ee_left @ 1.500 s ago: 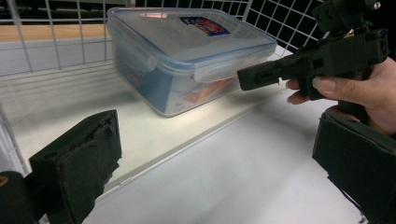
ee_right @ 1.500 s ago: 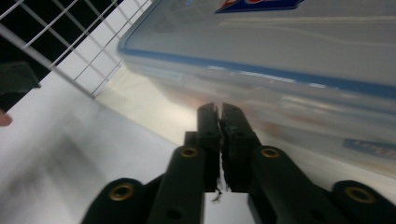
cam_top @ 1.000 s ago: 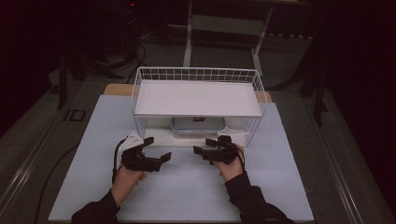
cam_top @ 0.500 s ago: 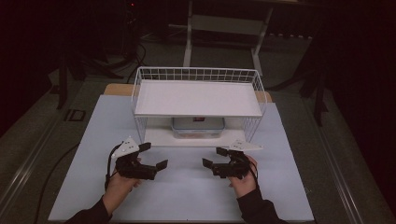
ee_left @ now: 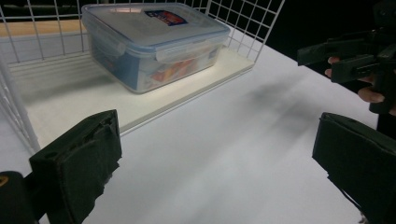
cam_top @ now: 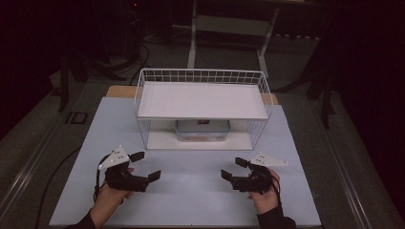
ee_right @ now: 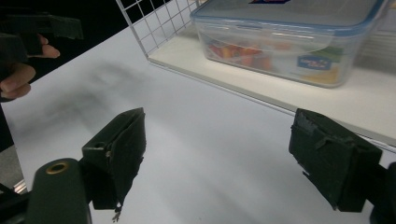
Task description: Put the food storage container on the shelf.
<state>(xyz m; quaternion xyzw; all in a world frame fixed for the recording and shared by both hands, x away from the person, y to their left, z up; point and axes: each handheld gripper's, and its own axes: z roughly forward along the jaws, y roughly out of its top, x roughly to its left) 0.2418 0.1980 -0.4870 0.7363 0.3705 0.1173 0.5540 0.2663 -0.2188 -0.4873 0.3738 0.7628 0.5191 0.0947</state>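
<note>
While the lidded food box sits at center frame under the wire shelf, both grippers, left and right, hover spread and empty below it, leaving it room.

A white surface stands in a dark room, lit from above. Grey floor runs along its left and right edges. Beyond its far edge stand a pale metal frame and dark stands.
</note>
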